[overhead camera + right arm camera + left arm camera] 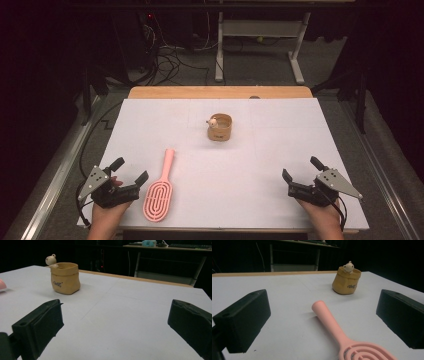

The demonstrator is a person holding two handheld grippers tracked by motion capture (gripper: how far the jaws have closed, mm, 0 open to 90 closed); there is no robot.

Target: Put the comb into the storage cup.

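Resting at the near desk (280,125) edge, left gripper (131,172) and right gripper (299,169) both have jaws wide apart, nothing between them. Pink brush (161,187) lies flat just beside the left gripper, handle pointing away toward the tan cup (220,127), which stands upright mid-desk, well apart from both. A small white figure (348,265) sits on the cup's rim, possibly a bear. Nothing grasped yet; looks like the very start, with picking up the brush left to do.
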